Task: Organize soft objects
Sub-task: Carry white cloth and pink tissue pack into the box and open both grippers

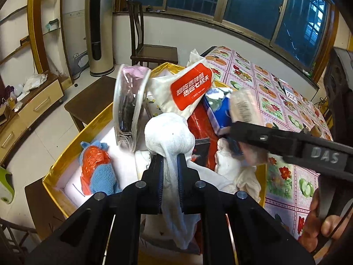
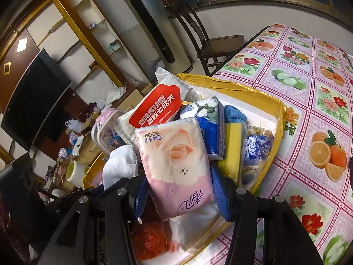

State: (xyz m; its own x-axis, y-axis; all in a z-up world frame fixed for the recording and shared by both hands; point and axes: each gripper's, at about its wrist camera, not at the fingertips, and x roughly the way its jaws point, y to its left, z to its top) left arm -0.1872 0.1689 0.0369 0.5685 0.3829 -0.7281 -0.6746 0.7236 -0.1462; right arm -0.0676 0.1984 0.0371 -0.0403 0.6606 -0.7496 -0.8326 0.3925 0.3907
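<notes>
The left gripper point(image 1: 169, 165) is pinching a white cloth point(image 1: 168, 135) between nearly closed jaws, over the gold box point(image 1: 66, 154). The right gripper point(image 2: 179, 195) is clamping a pink tissue pack point(image 2: 176, 163), printed with a rose, above the same box. At ten o'clock of the cloth a blue knit toy point(image 1: 99, 172) is lying in the box; at eleven a clear pouch point(image 1: 130, 108) is standing upright. At one o'clock a wipes pack point(image 1: 189, 86), red label reading "Wet wipe", is leaning on a blue pack point(image 1: 218, 110), crowding the box. "DAS" is showing on the right gripper's arm. The floral tablecloth point(image 1: 275, 101) is stretching beyond.
</notes>
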